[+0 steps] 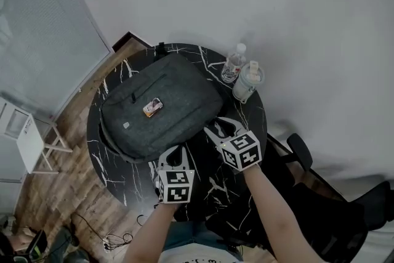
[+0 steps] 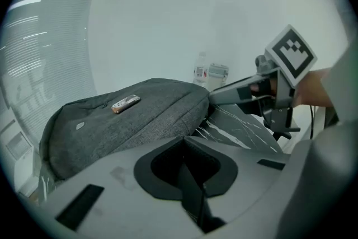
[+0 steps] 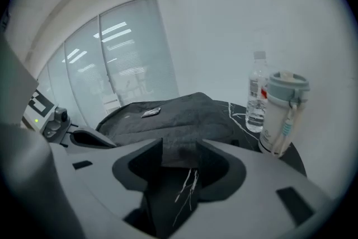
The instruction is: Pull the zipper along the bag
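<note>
Head view: a soft grey woven bag (image 1: 161,109) lies flat on a round black table (image 1: 212,185) veined white.
Left gripper view: the left gripper (image 2: 187,168) has its jaws pressed together, empty, near the bag's edge.
Right gripper view: the right gripper (image 3: 182,157) has its jaws apart, the bag's edge showing between them; a clear bottle (image 3: 256,101) stands beside.

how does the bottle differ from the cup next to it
The bottle is clear with a small white cap; the cup is opaque and pale with a broad lid. The bottle is slim; the cup is wider. The bottle carries a red-and-white label; the cup has what looks like a cord hanging down its side. Both stand upright, side by side, on the table beside the bag.
</note>
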